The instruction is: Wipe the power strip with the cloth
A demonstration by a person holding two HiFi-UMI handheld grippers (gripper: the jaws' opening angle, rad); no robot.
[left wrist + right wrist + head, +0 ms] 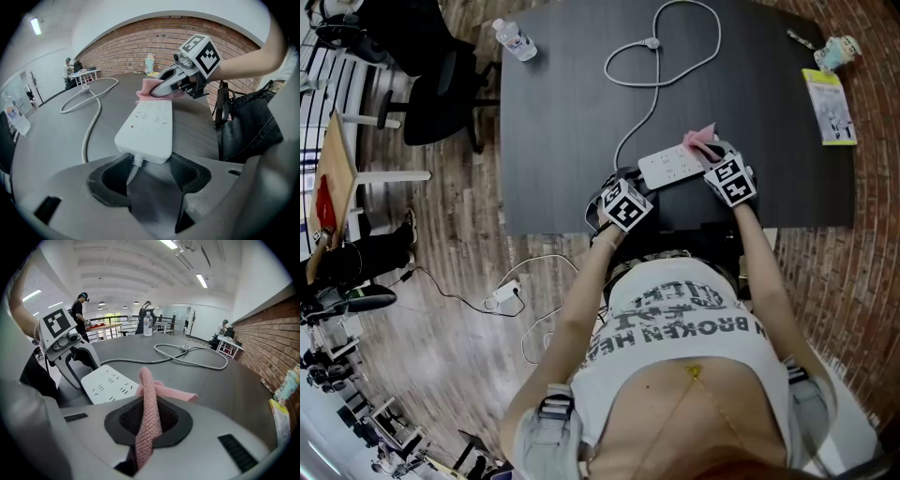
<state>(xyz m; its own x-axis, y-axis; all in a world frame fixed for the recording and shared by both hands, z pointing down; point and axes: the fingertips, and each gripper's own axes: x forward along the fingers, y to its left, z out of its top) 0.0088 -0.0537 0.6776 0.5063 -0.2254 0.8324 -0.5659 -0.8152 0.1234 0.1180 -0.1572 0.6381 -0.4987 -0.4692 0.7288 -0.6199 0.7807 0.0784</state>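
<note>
A white power strip [668,165] lies near the front edge of the dark table [562,112], its cable [649,101] looping to the back. My left gripper [630,184] holds the strip's cable end; in the left gripper view the strip [148,124] sits between the wide-set jaws of that gripper [149,162]. My right gripper [713,159] is shut on a pink cloth [701,140] at the strip's far end. In the right gripper view the cloth [149,399] hangs over the jaws and rests by the strip [108,385].
A water bottle [515,39] stands at the table's back left. A yellow leaflet [831,105] and a small pale figure [837,52] lie at the right. A black office chair [441,94] stands left of the table. Another white power strip [504,295] lies on the floor.
</note>
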